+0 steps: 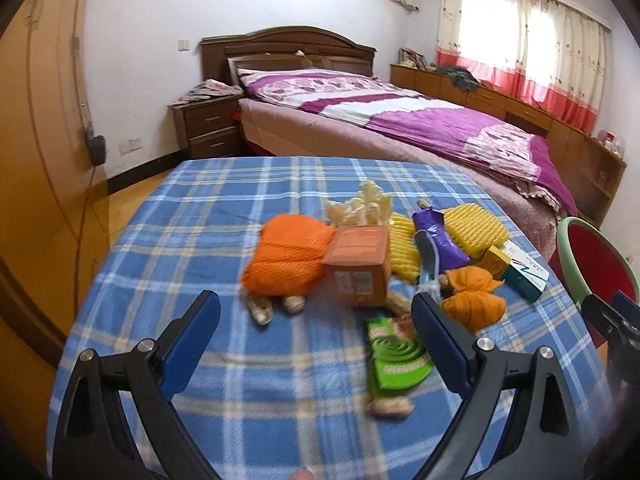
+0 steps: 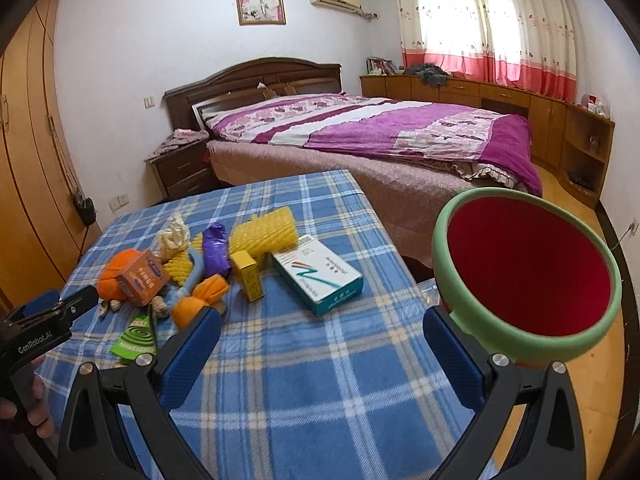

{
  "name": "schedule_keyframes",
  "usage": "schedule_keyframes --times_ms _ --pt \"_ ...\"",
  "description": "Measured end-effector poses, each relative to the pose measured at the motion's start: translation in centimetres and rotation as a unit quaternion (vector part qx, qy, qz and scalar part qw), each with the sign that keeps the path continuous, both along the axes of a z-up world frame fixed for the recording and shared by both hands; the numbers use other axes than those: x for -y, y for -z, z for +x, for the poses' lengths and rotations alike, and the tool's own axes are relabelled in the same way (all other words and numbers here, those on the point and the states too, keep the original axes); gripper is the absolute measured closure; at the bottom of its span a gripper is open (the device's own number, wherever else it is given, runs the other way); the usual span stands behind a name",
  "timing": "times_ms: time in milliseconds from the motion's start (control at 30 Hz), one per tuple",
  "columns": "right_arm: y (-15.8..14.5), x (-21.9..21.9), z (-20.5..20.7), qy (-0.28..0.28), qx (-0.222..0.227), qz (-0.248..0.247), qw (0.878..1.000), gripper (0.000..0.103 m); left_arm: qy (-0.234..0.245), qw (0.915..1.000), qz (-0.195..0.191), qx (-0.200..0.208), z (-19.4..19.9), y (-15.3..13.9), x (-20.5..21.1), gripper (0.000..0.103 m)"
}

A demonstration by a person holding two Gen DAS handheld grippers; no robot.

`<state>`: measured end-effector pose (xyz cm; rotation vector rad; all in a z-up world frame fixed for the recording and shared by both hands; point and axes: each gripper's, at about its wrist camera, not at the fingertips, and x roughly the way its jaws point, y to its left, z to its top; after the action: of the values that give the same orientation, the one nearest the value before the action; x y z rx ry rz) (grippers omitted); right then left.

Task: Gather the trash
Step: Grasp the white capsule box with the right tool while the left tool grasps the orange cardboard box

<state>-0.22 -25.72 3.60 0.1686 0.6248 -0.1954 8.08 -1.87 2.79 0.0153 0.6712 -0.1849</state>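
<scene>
1. The left gripper [image 1: 316, 312] hovered over the near part of the table [image 1: 224, 208], its blue-padded jaws spread wide with nothing between them.
2. The right gripper [image 2: 322, 334] hung over the table's right side, jaws equally wide and empty – its right finger [image 2: 452, 356] sat just in front of the bin's rim.
3. The bin [image 2: 452, 240], pale green outside and red inside, stood off the table's right edge, open mouth tilted toward the camera.
4. The trash lay in a loose pile on the blue plaid cloth, toward the middle of the table:
   - an orange mesh net [image 1: 286, 260] touching an orange carton [image 1: 358, 270] that stood beside it
   - yellow foam netting [image 2: 266, 228] behind, with a purple wrapper [image 2: 216, 252] beside it
   - a small yellow box [image 2: 248, 274] just left of a white-and-teal box [image 2: 318, 276], the piece nearest the bin
   - a knotted orange cloth [image 1: 472, 294] near the left gripper's right finger
   - a green mosquito-coil packet [image 1: 396, 356] lying flat, closest to the left gripper
   - a few peanut shells [image 1: 262, 308] scattered around the pile's near edge
5. In the right wrist view, a hand [image 2: 34, 404] showed at the far left, wrapped around the left gripper's handle – the details there were partly cut off
6. A bed [image 2: 380, 132] with a purple quilt stood beyond the table
</scene>
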Motion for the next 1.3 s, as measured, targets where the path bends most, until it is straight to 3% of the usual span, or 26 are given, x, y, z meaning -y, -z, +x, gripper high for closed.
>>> schedule_keyframes --times_ms 400,633,833,933,1033,1300 --pt "1.3 1.9 6.1 -0.001 -0.064 -0.015 0.998 0.0 0.046 0.9973 -0.014 -0.056 5.9 2.1 2.0 0.023" --pt "2.9 1.8 8.9 -0.009 -0.104 -0.029 0.994 0.0 0.08 0.9925 -0.054 -0.075 6.8 3.0 2.1 0.053" --pt "3.5 1.5 10.6 -0.017 -0.111 -0.034 0.993 0.002 0.094 0.9895 -0.079 -0.077 7.4 2.9 1.7 0.054" --pt "3.9 1.7 11.3 -0.021 -0.124 -0.02 0.992 0.013 0.094 0.9891 -0.083 -0.077 7.4 2.9 1.5 0.055" --pt "4.5 2.0 11.6 -0.029 -0.137 0.006 0.99 0.031 0.092 0.9895 -0.086 -0.071 7.1 2.5 1.3 0.055" --pt "3.9 1.4 9.5 -0.035 -0.118 0.022 0.992 0.033 0.087 0.9909 -0.089 -0.05 5.2 0.7 1.1 0.056"
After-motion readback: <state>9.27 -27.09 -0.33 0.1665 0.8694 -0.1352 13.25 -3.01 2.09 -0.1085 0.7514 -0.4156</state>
